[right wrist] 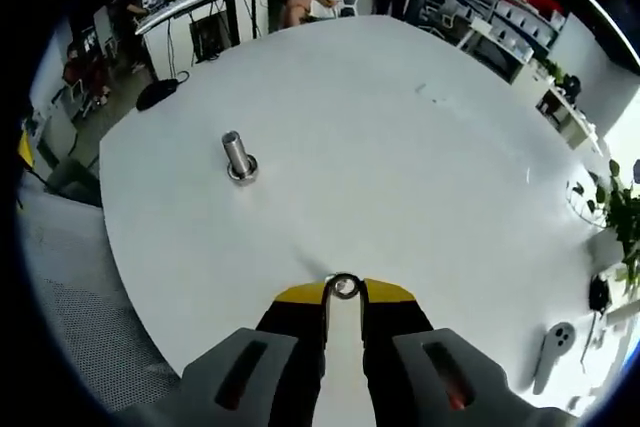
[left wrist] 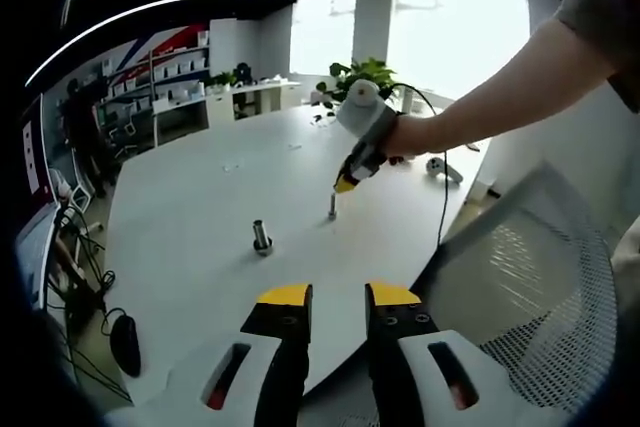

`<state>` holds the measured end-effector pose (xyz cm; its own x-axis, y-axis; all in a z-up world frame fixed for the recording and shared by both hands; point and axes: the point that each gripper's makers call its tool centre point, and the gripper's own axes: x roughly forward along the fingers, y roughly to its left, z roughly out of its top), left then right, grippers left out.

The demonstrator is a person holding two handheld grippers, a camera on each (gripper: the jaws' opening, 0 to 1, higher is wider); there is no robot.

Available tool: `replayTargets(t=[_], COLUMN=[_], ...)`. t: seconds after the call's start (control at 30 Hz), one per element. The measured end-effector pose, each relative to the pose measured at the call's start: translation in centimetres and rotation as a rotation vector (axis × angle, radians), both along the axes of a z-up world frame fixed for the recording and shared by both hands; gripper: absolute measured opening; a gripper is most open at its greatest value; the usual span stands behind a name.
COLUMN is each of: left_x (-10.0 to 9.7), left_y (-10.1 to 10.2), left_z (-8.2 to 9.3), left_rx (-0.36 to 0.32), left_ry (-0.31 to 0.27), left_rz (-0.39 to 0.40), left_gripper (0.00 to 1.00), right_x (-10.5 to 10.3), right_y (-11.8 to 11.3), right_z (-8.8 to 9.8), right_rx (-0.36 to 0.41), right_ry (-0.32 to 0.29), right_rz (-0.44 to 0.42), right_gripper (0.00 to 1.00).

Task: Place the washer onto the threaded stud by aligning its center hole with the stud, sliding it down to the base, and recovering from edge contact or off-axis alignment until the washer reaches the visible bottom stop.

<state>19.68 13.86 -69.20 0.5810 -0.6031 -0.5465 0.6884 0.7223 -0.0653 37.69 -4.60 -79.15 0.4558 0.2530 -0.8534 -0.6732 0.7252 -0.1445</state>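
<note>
Washer (right wrist: pixel 344 286) sits pinched between the tips of my right gripper (right wrist: pixel 344 292), above the white table (right wrist: pixel 420 177) near its edge; threaded stud (right wrist: pixel 238 157) stands apart. My left gripper (left wrist: pixel 338 296) hangs parted, empty.

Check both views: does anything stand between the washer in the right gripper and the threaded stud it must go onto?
Nothing visible does. The right gripper holds the washer at its tips, and only bare white table lies between it and the threaded stud.
</note>
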Motion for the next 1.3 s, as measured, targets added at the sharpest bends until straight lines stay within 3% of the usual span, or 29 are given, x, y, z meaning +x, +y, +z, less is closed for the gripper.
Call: replayTargets(t=[0.93,1.3], left_x=[0.0,0.1], left_y=[0.2,0.3], left_z=[-0.2,-0.4], left_rx=[0.005,0.014], left_ry=[0.012,0.017], left_rz=[0.006,0.016], left_gripper=[0.18,0.18], right_x=[0.9,1.3], right_y=[0.1,0.1], right_z=[-2.4,-4.4], right_rx=[-0.056,-0.077], right_ry=[0.082,0.110], right_rz=[0.032,0.049], right_gripper=[0.14,0.14])
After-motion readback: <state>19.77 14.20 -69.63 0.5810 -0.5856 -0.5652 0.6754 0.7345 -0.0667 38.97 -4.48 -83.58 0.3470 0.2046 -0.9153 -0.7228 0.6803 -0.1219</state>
